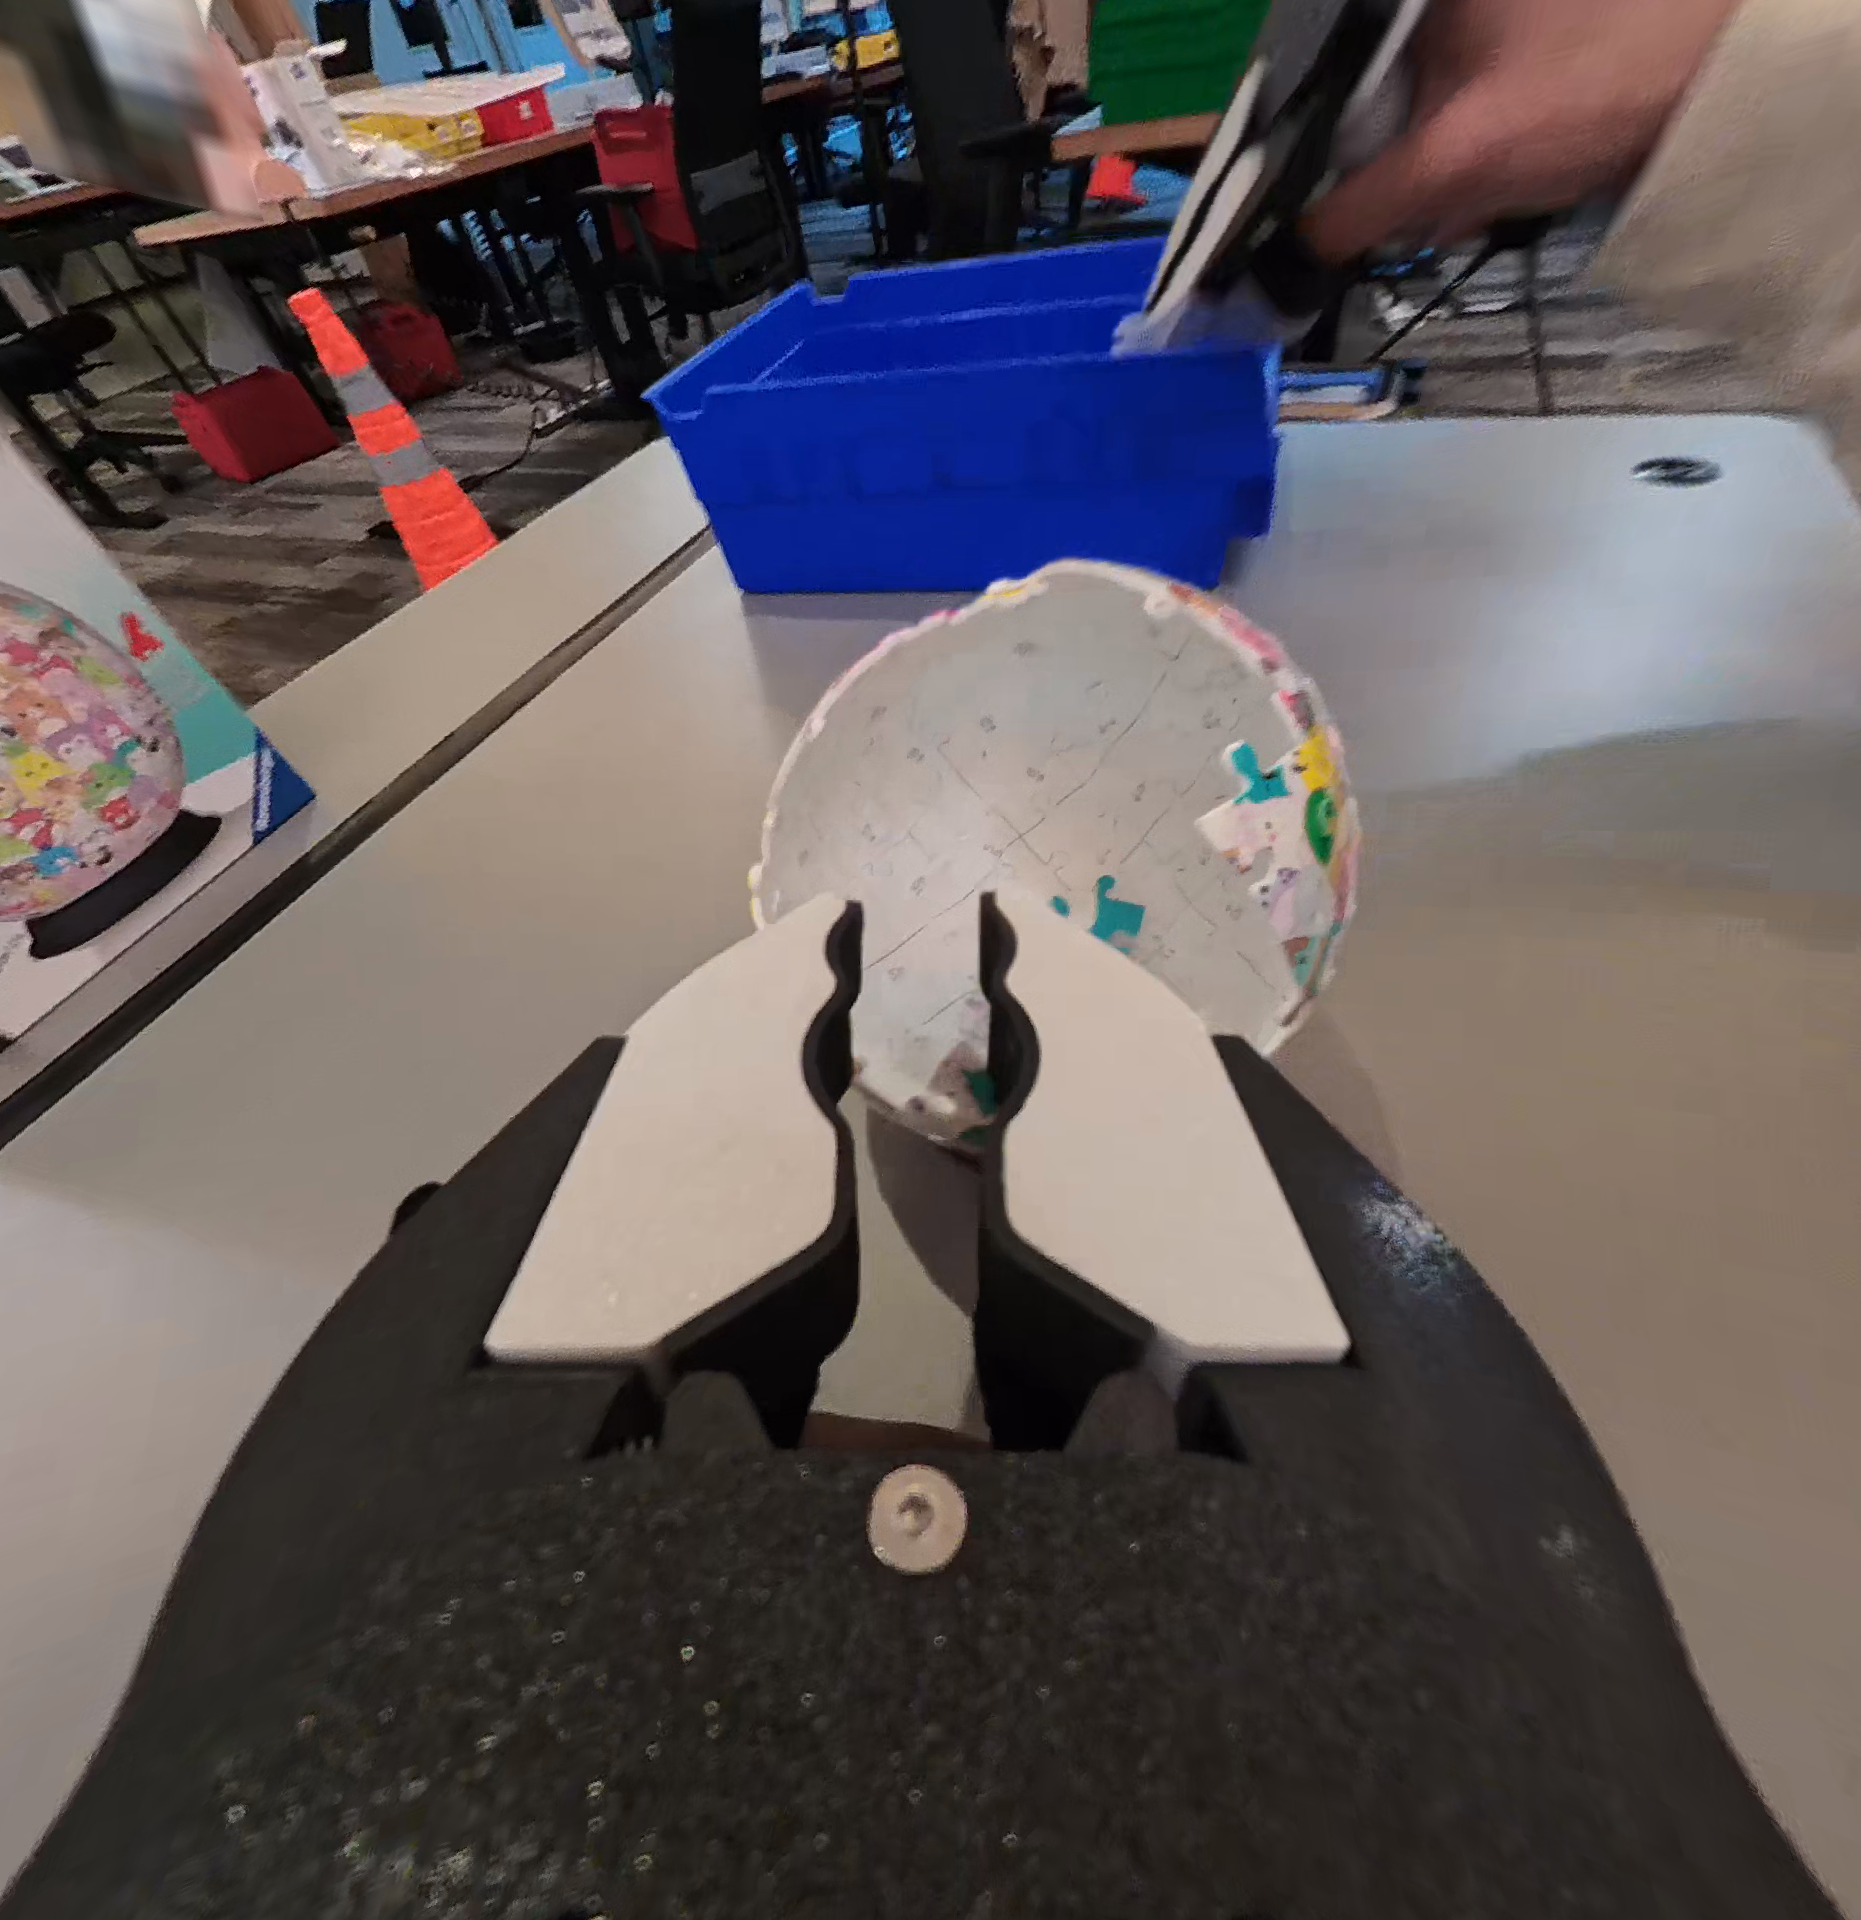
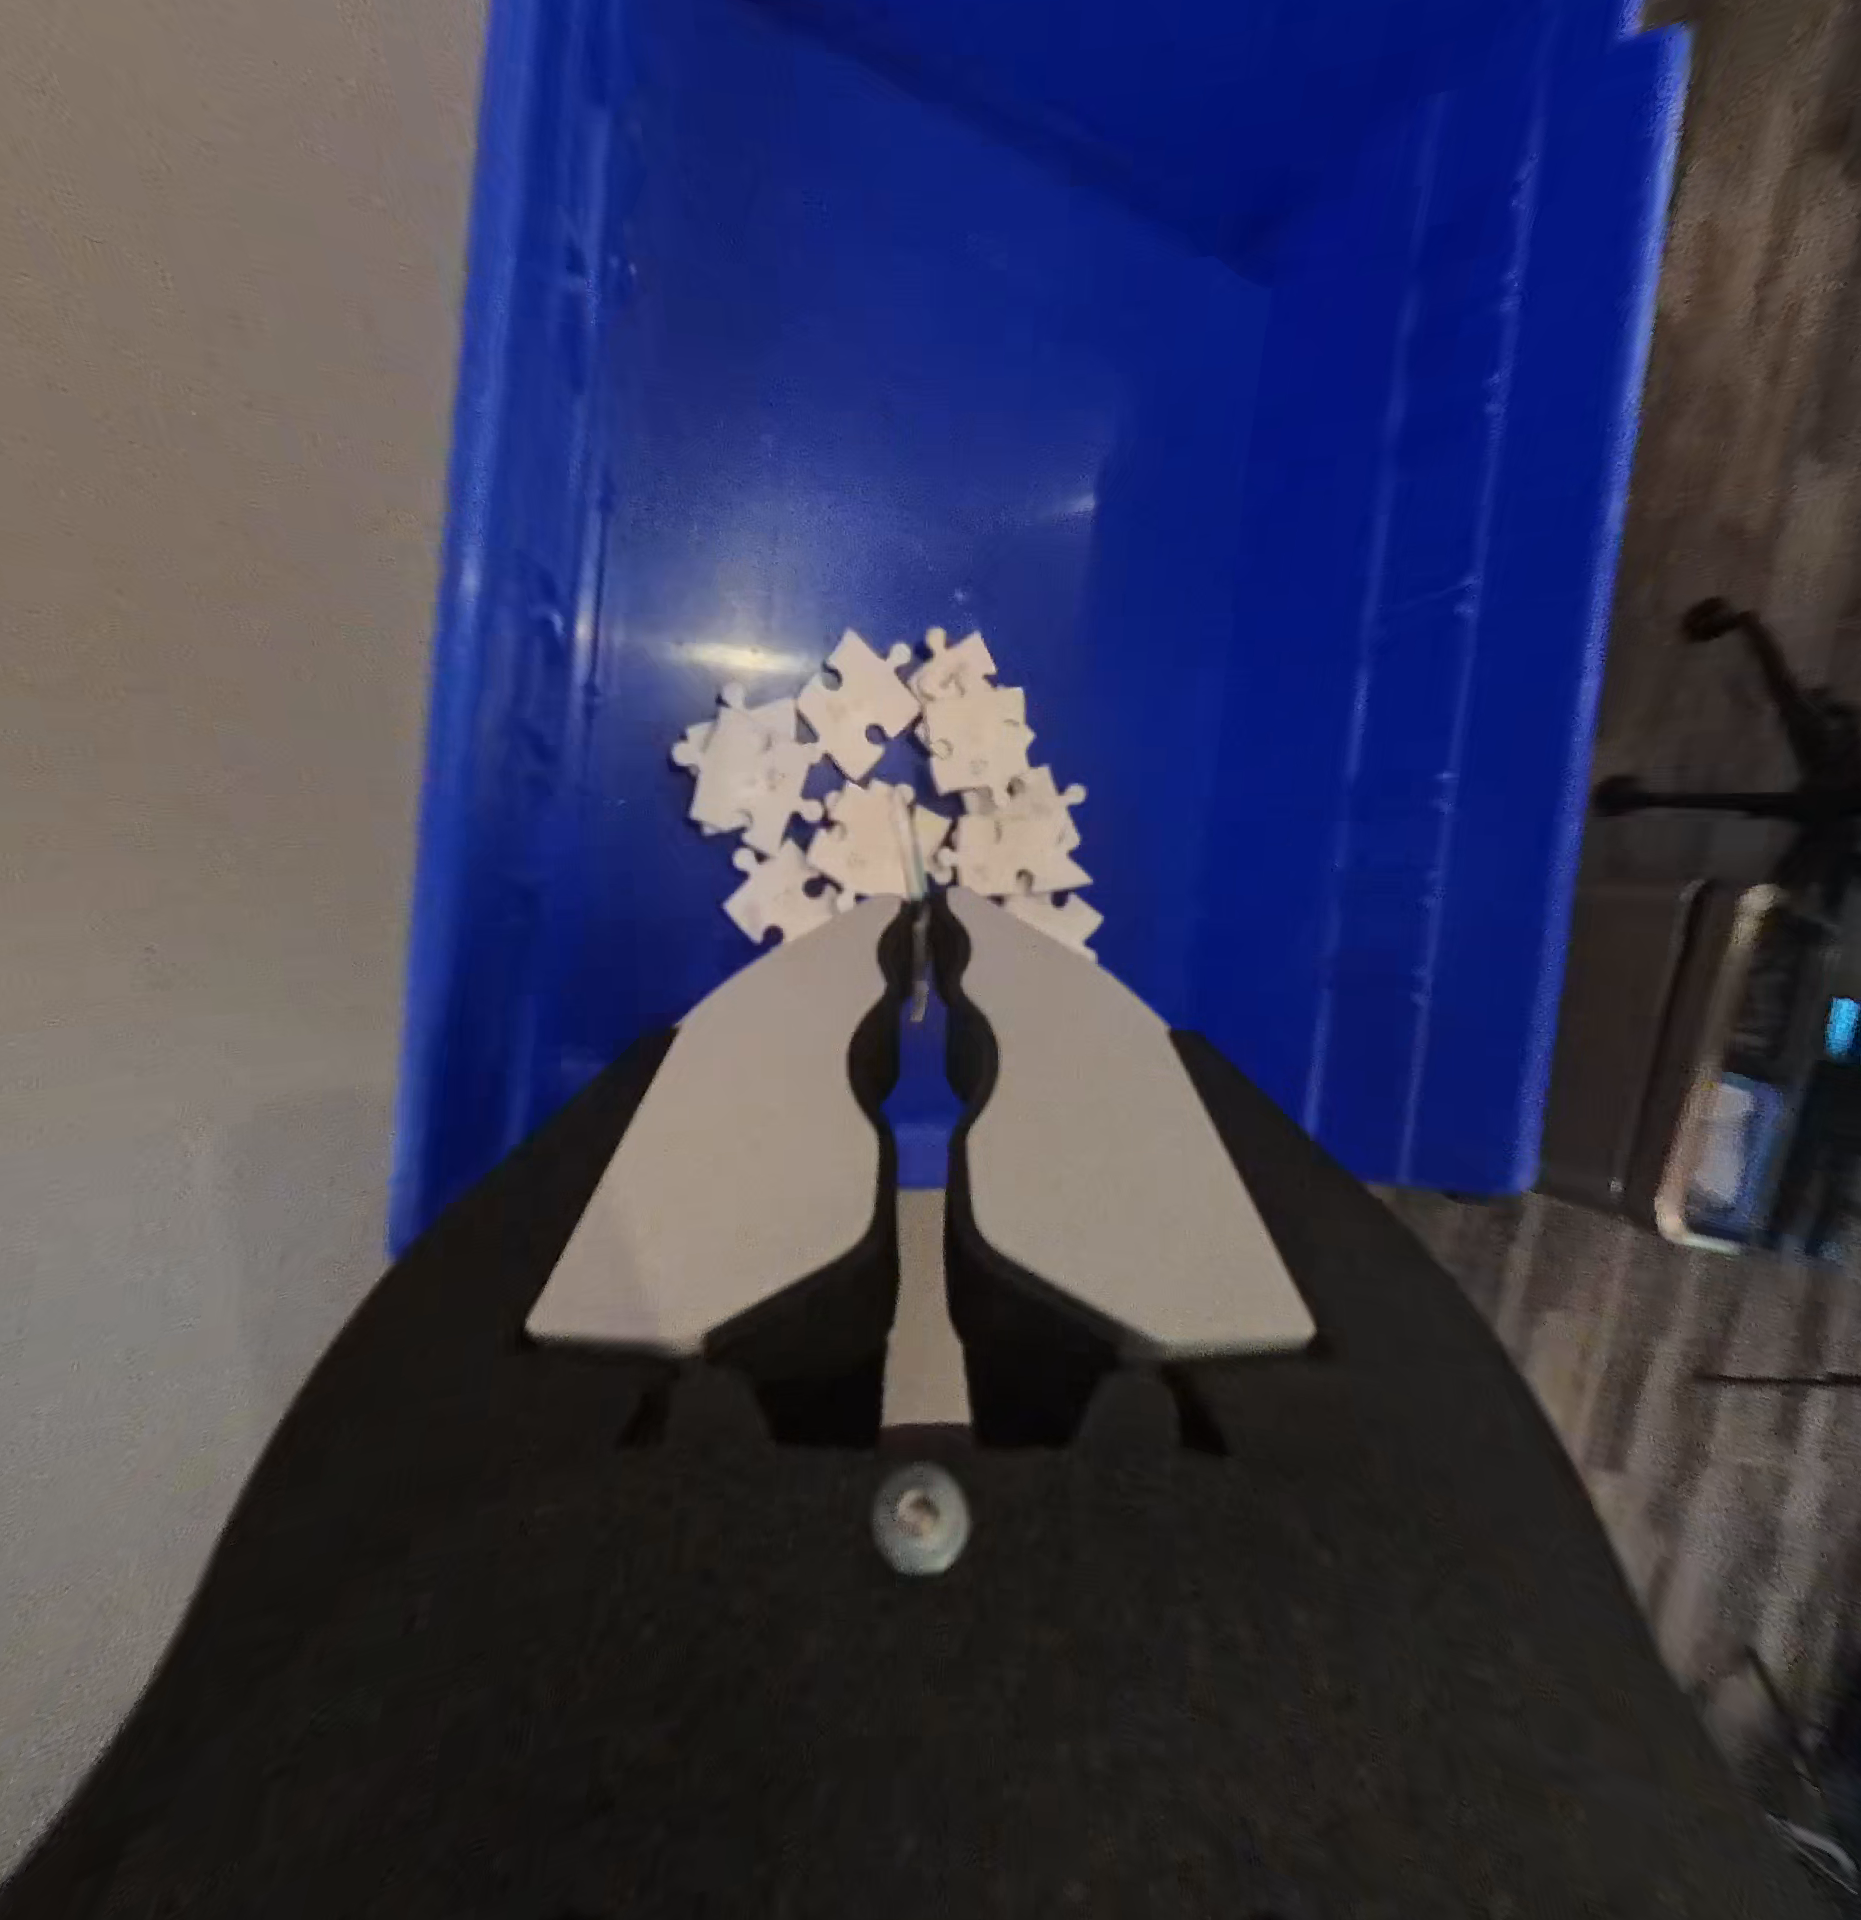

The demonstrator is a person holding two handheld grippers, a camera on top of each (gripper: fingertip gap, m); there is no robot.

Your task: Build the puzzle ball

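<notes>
The half-built puzzle ball (image 1: 1061,790) is an open white shell with colourful outer pieces. It sits tilted on the grey table (image 1: 1528,831), its hollow side towards me. My left gripper (image 1: 921,914) is closed to a narrow gap on the shell's near rim. My right gripper (image 2: 918,909) is shut on one puzzle piece (image 2: 913,883), held edge-on just above several loose white pieces (image 2: 884,790) on the floor of the blue bin (image 2: 1373,623). In the left wrist view the right gripper (image 1: 1196,301), held by a hand, reaches down into the bin (image 1: 967,468).
The puzzle's picture box (image 1: 84,790) lies at the left on a neighbouring table. An orange cone (image 1: 396,436), chairs and desks stand on the floor beyond. A round cable hole (image 1: 1674,471) is at the table's far right.
</notes>
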